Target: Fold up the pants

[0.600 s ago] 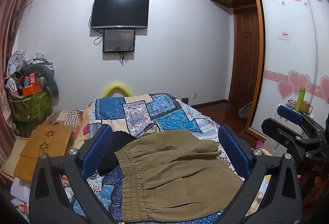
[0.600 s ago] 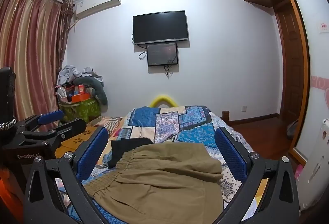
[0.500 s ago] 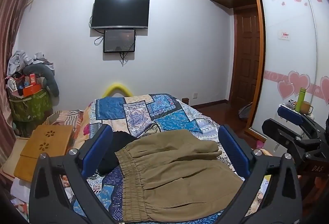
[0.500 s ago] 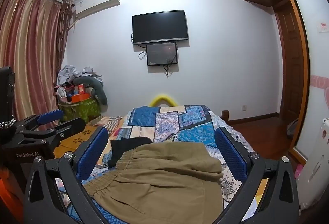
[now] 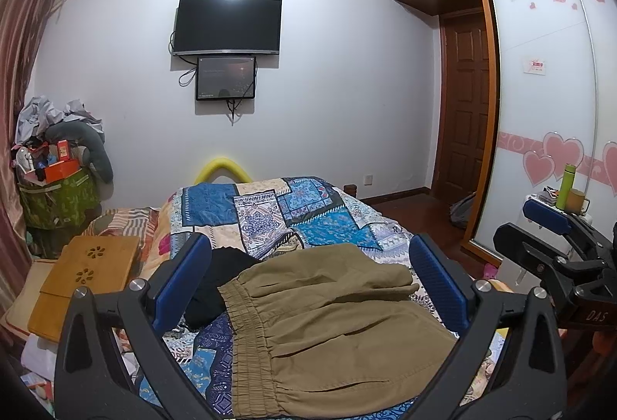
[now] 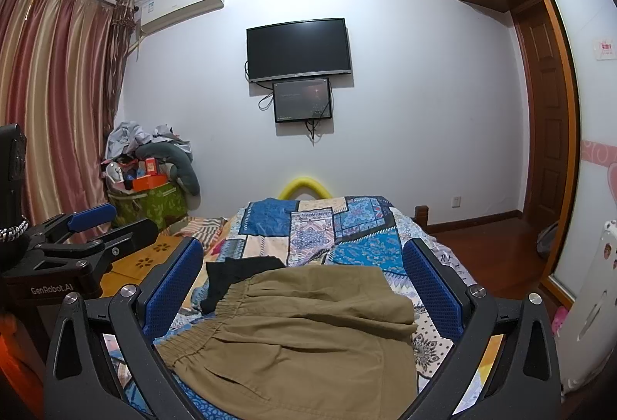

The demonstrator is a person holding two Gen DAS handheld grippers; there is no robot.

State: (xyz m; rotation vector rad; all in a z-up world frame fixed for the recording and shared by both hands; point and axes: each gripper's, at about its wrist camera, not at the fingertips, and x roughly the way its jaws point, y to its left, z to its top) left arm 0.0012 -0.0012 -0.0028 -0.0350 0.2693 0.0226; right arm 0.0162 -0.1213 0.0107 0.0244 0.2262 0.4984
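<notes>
Khaki pants point(image 5: 327, 327) with an elastic waistband lie folded on the patchwork bedspread point(image 5: 270, 212), waistband to the left. My left gripper point(image 5: 308, 277) hovers open above them, blue pads wide apart and touching nothing. In the right wrist view the same pants point(image 6: 293, 331) lie below my right gripper point(image 6: 304, 277), which is also open and empty. Each gripper shows at the edge of the other's view: the right gripper point(image 5: 555, 246) on the right, the left gripper point(image 6: 85, 239) on the left.
A black garment point(image 5: 216, 285) lies partly under the pants' waistband. A wooden lap table point(image 5: 88, 269) sits left of the bed, with a green bag of clutter point(image 5: 58, 196) behind. A wardrobe point(image 5: 547, 104) and a door point(image 5: 462, 111) stand at right.
</notes>
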